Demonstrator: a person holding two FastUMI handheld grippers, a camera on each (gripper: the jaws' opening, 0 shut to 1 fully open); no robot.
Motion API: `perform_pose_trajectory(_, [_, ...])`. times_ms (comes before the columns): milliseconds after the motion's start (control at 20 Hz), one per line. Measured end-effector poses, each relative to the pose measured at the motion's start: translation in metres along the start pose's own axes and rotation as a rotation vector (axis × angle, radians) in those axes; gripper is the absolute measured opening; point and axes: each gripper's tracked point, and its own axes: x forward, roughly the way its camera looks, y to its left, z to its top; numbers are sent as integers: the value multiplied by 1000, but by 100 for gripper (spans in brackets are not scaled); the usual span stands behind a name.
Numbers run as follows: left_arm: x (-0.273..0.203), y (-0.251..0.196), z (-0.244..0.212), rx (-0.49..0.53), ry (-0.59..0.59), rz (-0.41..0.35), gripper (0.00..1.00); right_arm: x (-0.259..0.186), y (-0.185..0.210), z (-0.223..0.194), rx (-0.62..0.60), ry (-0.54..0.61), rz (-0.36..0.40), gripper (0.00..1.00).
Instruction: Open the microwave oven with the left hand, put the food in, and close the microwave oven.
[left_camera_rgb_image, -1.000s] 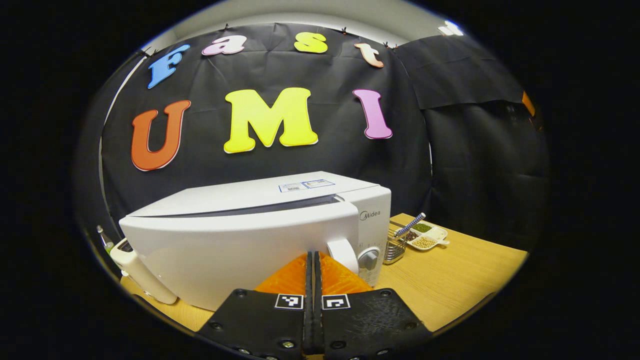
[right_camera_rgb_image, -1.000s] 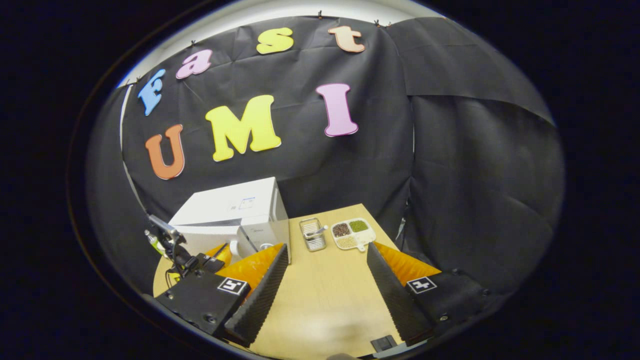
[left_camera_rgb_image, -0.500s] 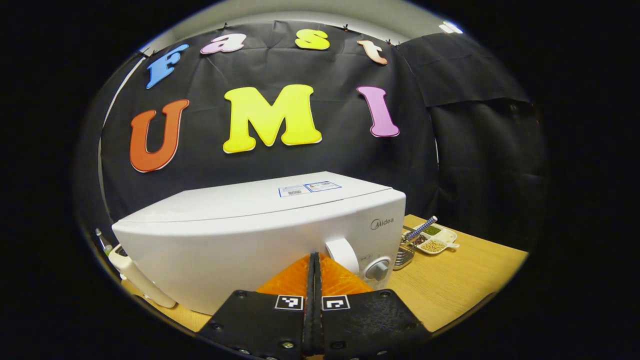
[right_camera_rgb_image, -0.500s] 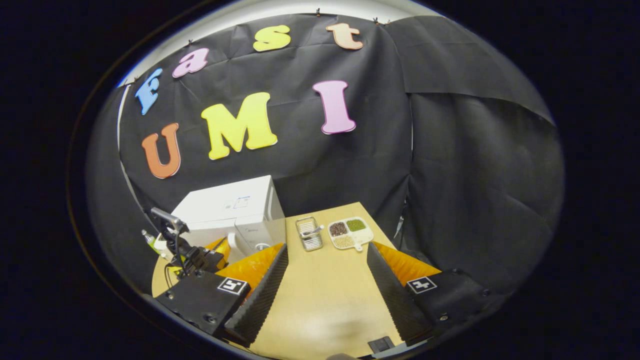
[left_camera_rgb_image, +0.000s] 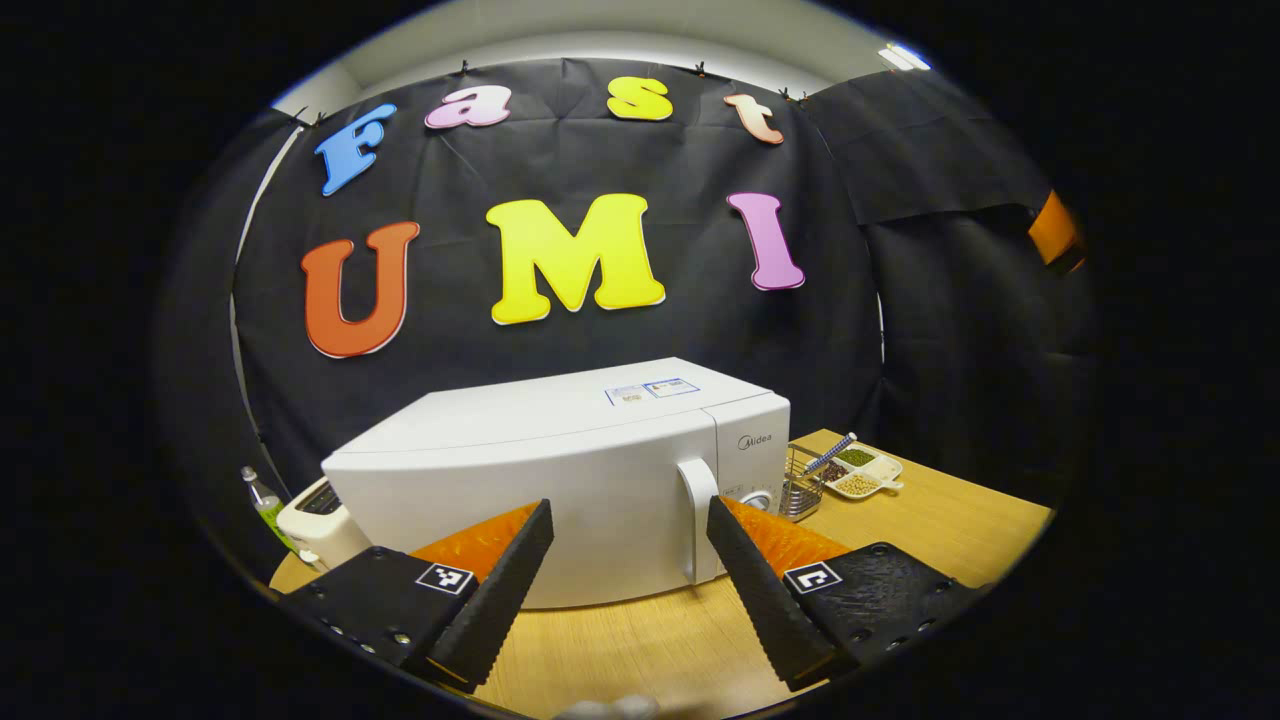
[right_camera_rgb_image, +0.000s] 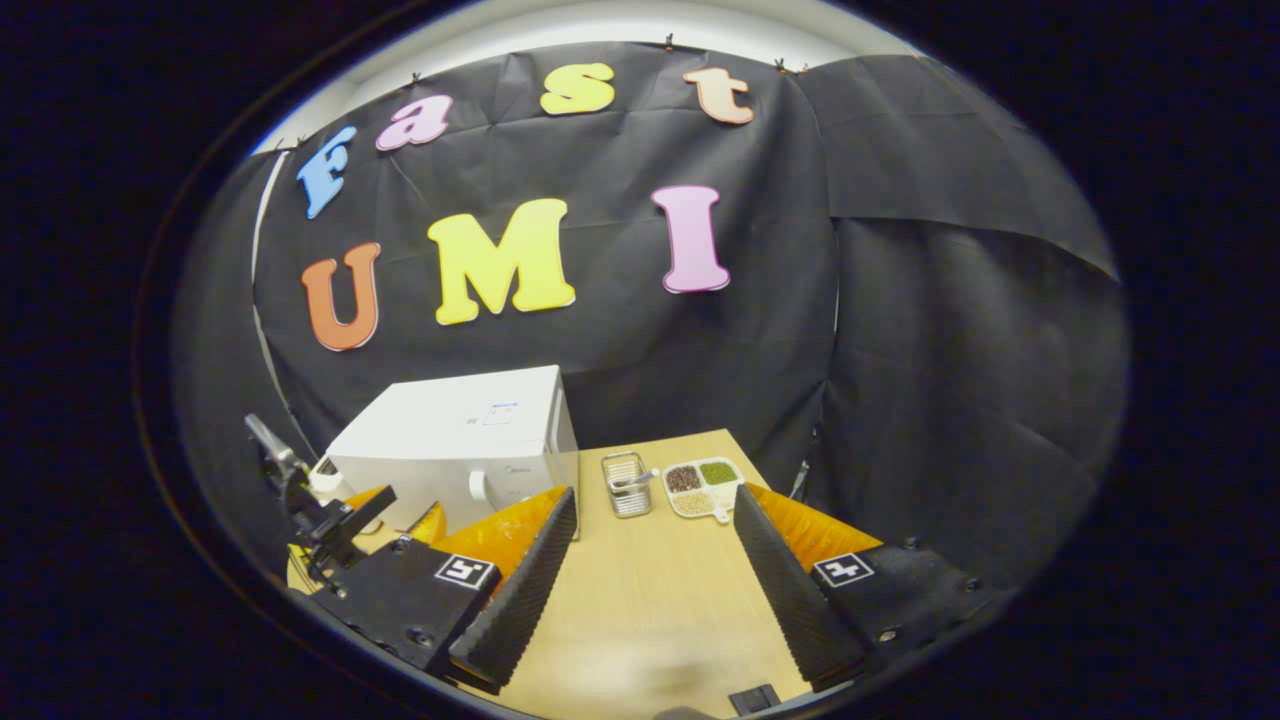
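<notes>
The white, smooth-cased box-shaped microwave oven (left_camera_rgb_image: 560, 470) stood on the pale wood-grain table (left_camera_rgb_image: 900, 530), with its door flush against the body and its white upright bar handle (left_camera_rgb_image: 697, 520) free of any grip. Judged from that, the closing step appeared complete. Whether the food was inside could not be told, since the door hid the cavity. No loose food item was seen on the table in front of the oven.

The left gripper (left_camera_rgb_image: 628, 590) was just in front of the oven door, its jaws spread wide and holding nothing; the ridged, saw-toothed inner faces of its fingers (left_camera_rgb_image: 500, 590) were visible. The handle lay between the two fingers but beyond their tips, not touched. The right gripper (right_camera_rgb_image: 650, 590) hovered over bare table to the right of the oven, well apart from it, likewise spread wide and empty.

Left of the oven stood a cream, rounded plastic toaster-like appliance (left_camera_rgb_image: 315, 515), with a clear plastic bottle (left_camera_rgb_image: 262, 498) beside it. Right of the oven sat a small wire-mesh metal basket (right_camera_rgb_image: 628, 484), a utensil lying in it. Just beyond that was a white divided dish (right_camera_rgb_image: 703, 485), its compartments holding dark, green and pale dry grains or beans.
</notes>
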Motion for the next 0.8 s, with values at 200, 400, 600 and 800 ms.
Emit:
perform_pose_trajectory(200, [-68, 20, 43, 3, -26, 39, 96, -8, 25, 18, -39, -72, 41, 100])
perform_pose_trajectory(400, [-115, 50, 76, -82, -8, 89, 96, -20, 58, 38, -71, -151, 90, 92])
perform_pose_trajectory(600, [-143, 99, 107, -125, -42, 215, 96, -31, 88, 53, -82, -217, 136, 92])
perform_pose_trajectory(800, [-152, 111, 129, -109, -64, 233, 94, -38, 109, 57, -67, -237, 185, 100])
